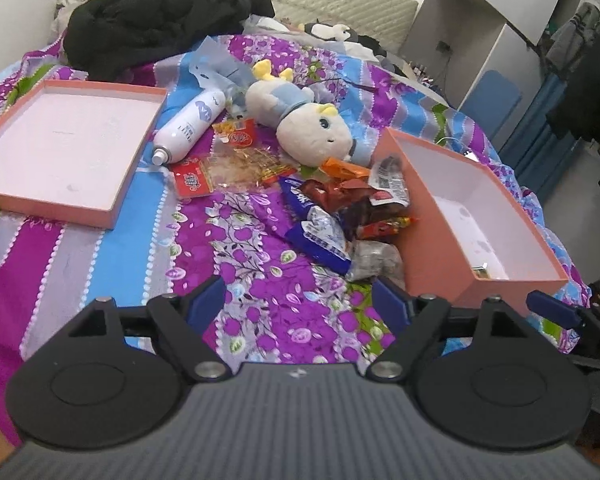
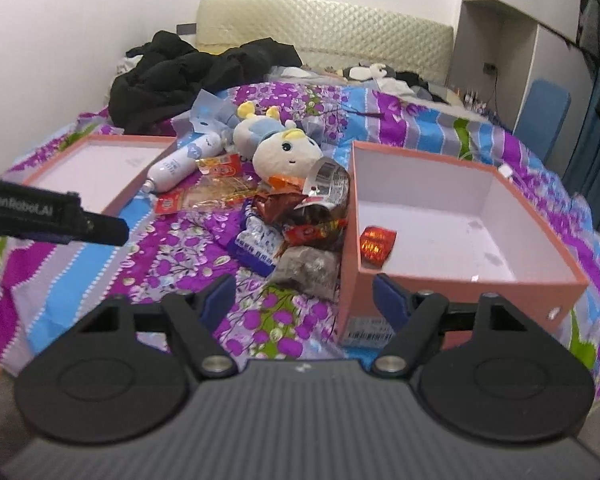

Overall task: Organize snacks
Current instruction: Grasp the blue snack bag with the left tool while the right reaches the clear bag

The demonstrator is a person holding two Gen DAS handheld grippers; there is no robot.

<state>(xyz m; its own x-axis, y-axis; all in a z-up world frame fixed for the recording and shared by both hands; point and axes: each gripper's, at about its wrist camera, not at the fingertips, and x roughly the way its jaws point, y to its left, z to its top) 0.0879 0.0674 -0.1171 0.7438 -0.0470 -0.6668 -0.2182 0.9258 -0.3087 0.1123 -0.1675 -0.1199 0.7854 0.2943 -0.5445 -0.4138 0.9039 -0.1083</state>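
Observation:
A heap of snack packets (image 1: 340, 208) lies on the bed beside an open pink box (image 1: 472, 208); the heap (image 2: 296, 224) and the box (image 2: 460, 216) also show in the right wrist view. A red foil snack (image 2: 377, 246) lies inside the box at its near left corner. More packets (image 1: 236, 160) lie by the white bottle. My left gripper (image 1: 300, 300) is open and empty, near the bed's front. My right gripper (image 2: 304, 298) is open and empty, in front of the box's near left corner. The left gripper's finger (image 2: 100, 226) shows at the left of the right wrist view.
A shallow pink lid (image 1: 56, 144) lies at the left. A white bottle (image 1: 190, 124) and a plush toy (image 1: 308, 120) lie behind the snacks. Black clothes (image 1: 152, 12) are piled by the headboard. The floral bedspread (image 1: 260, 280) covers the bed.

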